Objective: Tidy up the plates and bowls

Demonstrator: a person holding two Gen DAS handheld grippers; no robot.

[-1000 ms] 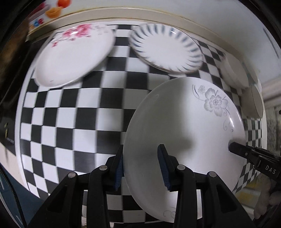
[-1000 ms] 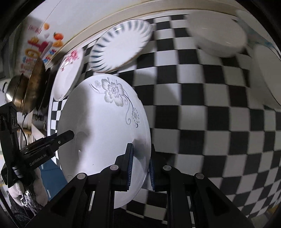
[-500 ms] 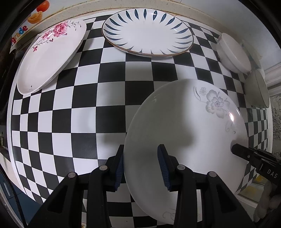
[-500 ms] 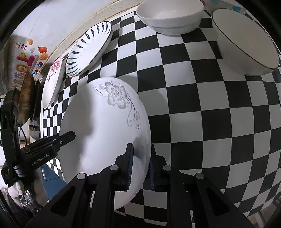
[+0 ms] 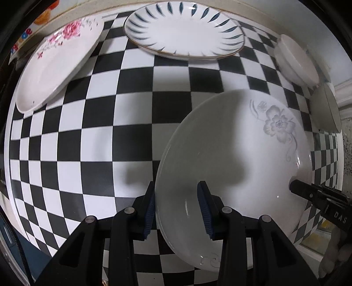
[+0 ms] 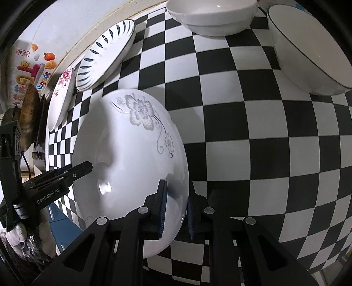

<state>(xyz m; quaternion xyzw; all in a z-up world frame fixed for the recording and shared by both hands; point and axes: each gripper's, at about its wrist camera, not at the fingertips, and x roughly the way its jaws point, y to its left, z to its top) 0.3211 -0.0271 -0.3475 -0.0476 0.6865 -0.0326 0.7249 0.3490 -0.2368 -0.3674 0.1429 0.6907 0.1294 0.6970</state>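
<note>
Crockery on the checkered tablecloth (image 5: 72, 123) counts three plates and two bowls. Both tongs clamp one plate, the grey-flower plate (image 5: 237, 158): white, glossy, with a grey blossom and curling stem near its rim. The left gripper (image 5: 177, 211) pinches its near-left edge, the right gripper (image 6: 176, 209) its opposite edge. Along the far edge lie the blue-dash plate (image 5: 184, 33) and, toward the far-left corner, the pink-flower plate (image 5: 57, 66). At the right edge sit a plain white bowl (image 6: 213, 15) and a dark-rimmed bowl (image 6: 308, 50), near each other.
</note>
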